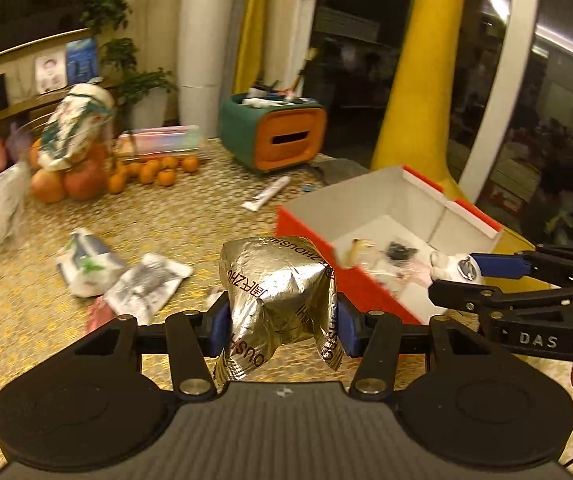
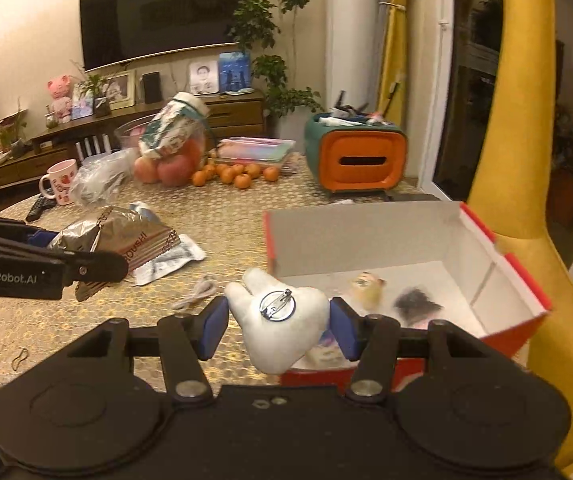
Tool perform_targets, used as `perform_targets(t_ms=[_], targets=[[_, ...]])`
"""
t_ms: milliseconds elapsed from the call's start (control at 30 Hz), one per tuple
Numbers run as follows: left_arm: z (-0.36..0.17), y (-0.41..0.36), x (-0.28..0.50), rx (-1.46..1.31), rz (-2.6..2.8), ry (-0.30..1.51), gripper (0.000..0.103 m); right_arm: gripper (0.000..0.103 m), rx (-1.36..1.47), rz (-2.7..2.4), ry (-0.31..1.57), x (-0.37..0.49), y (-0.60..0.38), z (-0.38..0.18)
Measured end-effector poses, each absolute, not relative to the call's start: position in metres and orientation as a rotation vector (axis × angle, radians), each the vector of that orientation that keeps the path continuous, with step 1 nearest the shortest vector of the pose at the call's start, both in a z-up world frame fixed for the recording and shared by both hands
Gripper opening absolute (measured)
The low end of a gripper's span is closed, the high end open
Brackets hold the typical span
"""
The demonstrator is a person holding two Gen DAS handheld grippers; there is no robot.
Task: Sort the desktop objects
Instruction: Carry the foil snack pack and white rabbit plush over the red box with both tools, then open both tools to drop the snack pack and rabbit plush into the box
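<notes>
Left gripper (image 1: pixel 282 320): pads pinching a crumpled silver foil packet (image 1: pixel 276 300), long axis roughly upright, near the red box (image 1: pixel 306 236). Right gripper (image 2: pixel 278 326): clamping a white plush brooch (image 2: pixel 282 320), ears pointing far-left, pin facing up, apparently over the box's near edge.

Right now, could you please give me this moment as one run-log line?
left gripper: shut on foil packet | right gripper: shut on white plush brooch | red box: open, items inside

At lower centre the right claw (image 2: pixel 279 326) grips a white plush badge (image 2: pixel 276 328); the red box (image 2: pixel 526 280) sits open at right.
</notes>
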State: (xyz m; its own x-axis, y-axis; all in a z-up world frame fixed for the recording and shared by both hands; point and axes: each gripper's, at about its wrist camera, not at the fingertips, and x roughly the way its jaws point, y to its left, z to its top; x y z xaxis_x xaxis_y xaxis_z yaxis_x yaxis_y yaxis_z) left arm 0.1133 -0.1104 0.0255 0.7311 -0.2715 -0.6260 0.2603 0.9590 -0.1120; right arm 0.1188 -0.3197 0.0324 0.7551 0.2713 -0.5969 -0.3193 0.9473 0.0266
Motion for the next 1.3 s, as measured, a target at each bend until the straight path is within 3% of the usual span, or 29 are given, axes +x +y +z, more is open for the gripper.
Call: perform_targets(t_ms=[667,1300], targets=[[0.027,-0.207,0.16,0.068,-0.435,0.706,0.051,0.054,-0.054,0.198,0.696,0.184,-0.402,0.02],[-0.022,-0.275,0.221,0.237,-0.465,0.787,0.051,0.054,-0.122,0.159,0.804,0.279,-0.423,-0.019]])
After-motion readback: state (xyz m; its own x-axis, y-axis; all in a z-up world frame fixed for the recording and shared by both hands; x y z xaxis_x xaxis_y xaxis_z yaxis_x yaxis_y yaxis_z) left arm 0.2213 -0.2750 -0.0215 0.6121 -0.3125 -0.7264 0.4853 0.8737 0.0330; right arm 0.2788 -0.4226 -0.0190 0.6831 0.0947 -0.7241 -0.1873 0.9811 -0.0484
